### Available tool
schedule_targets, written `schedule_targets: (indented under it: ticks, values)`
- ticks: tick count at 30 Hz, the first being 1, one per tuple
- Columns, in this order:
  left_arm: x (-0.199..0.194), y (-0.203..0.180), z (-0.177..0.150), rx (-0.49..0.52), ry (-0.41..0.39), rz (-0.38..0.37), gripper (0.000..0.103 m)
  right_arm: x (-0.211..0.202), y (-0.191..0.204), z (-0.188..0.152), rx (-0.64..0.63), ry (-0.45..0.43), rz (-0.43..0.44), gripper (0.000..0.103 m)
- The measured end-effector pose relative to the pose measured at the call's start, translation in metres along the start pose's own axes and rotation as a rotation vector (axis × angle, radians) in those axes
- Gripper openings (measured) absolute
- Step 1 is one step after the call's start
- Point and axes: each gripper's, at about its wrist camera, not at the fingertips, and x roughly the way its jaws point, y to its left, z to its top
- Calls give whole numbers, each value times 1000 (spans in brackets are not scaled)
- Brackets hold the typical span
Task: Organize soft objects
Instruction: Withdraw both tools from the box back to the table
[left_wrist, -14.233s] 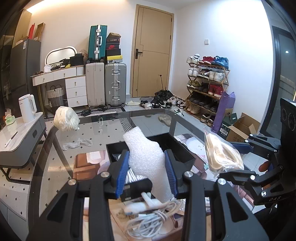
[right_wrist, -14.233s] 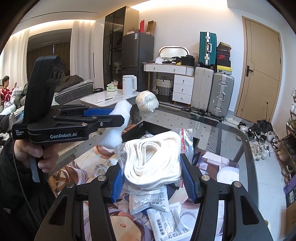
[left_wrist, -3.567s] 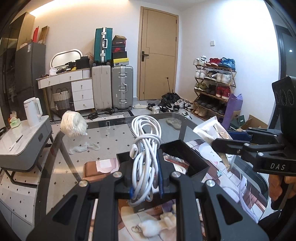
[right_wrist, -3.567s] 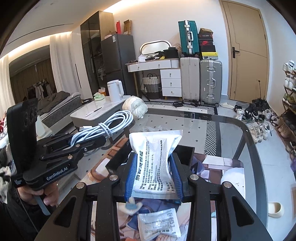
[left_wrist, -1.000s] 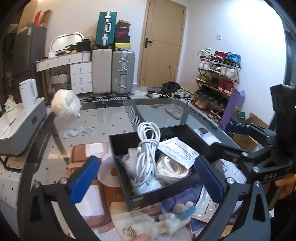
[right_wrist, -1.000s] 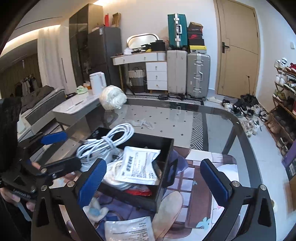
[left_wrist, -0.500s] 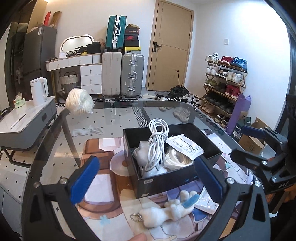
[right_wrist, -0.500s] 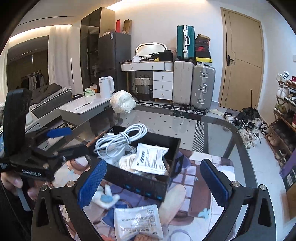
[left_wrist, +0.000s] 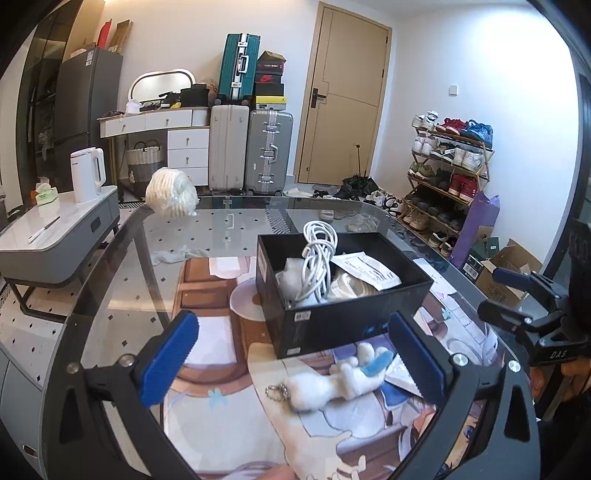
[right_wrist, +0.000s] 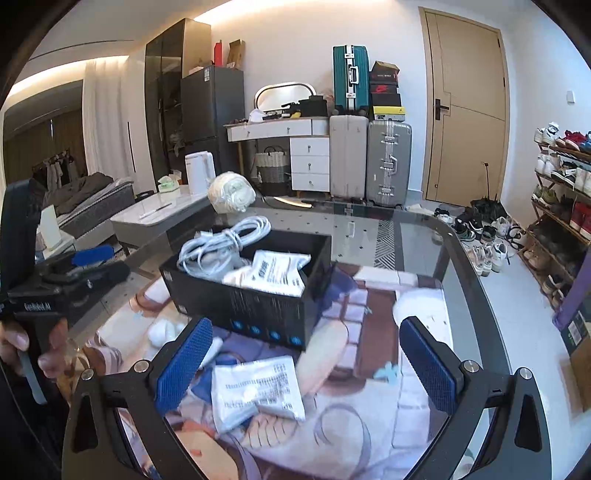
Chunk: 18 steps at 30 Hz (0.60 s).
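Observation:
A black box (left_wrist: 347, 317) (right_wrist: 258, 306) stands on the glass table and holds a white cable coil (left_wrist: 317, 254) (right_wrist: 221, 243), a white printed packet (left_wrist: 365, 271) (right_wrist: 275, 273), foam and a white band bundle. My left gripper (left_wrist: 295, 354) is open and empty, held near a white plush keychain (left_wrist: 332, 384) that lies in front of the box. My right gripper (right_wrist: 303, 365) is open and empty above a white packet (right_wrist: 255, 387) lying on the mat.
A white yarn-like ball (left_wrist: 171, 192) sits at the table's far edge, with a small white cloth (left_wrist: 173, 254) nearer. A grey side table with a kettle (left_wrist: 86, 179) stands left. Suitcases, a door and a shoe rack (left_wrist: 447, 166) are behind.
Both grippers have pulled back from the box and dropped a little lower. The cable and packet stay in the box. The plush and the loose packet now lie between the open jaws.

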Motion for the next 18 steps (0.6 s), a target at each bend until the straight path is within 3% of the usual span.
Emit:
schedule_targets:
  ticks: [6, 13, 18]
  values:
    - [-6, -3, -14, 24, 9, -4, 103, -2, -6, -21, 31, 57, 5, 103]
    - [7, -8, -20, 34, 80, -34, 103, 12, 5, -28, 23, 123, 44, 103]
    - [12, -19, -27, 98, 114, -47, 103, 21, 12, -30, 14, 164, 60, 103]
